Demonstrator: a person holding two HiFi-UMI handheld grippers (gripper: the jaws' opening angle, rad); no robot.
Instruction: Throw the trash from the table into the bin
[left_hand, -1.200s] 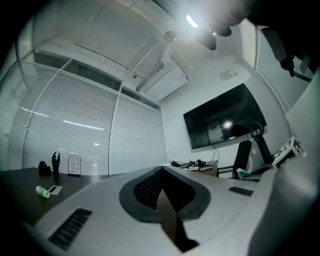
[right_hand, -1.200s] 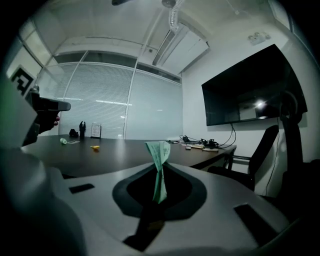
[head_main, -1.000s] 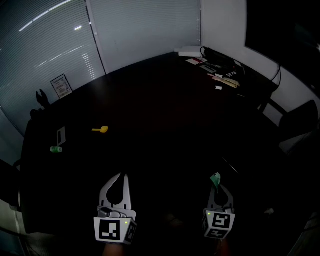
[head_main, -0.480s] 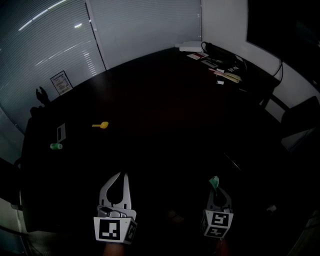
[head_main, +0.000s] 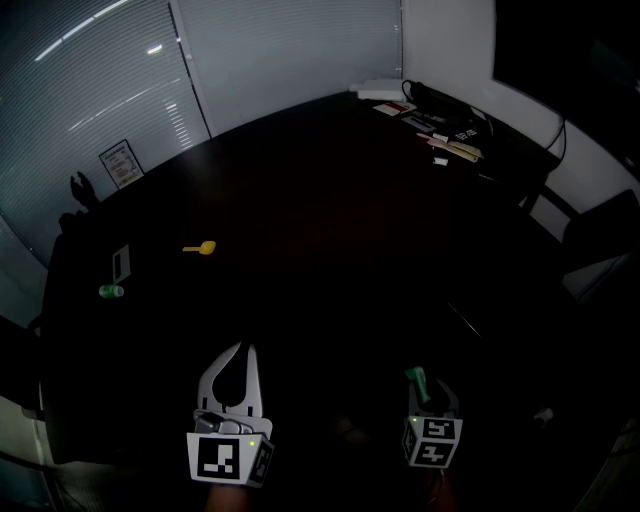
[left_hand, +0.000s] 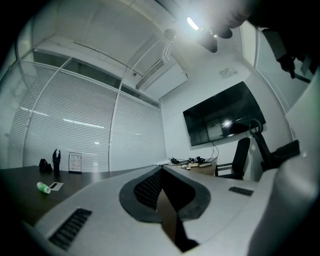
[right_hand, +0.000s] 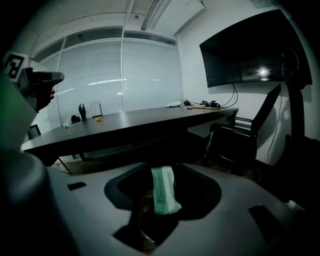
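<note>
Lowered since earlier, the right hand-held gripper (head_main: 426, 388) has just opened its jaws around the green wrapper (right_hand: 164, 195).

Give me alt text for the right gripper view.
The right gripper has its jaws apart, just opened further, with a pale green printed wrapper between them. Beyond stretch a long dark table and a black office chair.

The room is lying dim, with the dark table (head_main: 330, 220) swallowing nearly all detail in the head view. Light is streaking across the blinds (head_main: 90, 90) (thin bright lines). A ceiling lamp (left_hand: 192, 22) is glaring in the left gripper view, and a glint is showing on the screen (right_hand: 250, 55). Edges are bowing and corners are darkening throughout.
</note>
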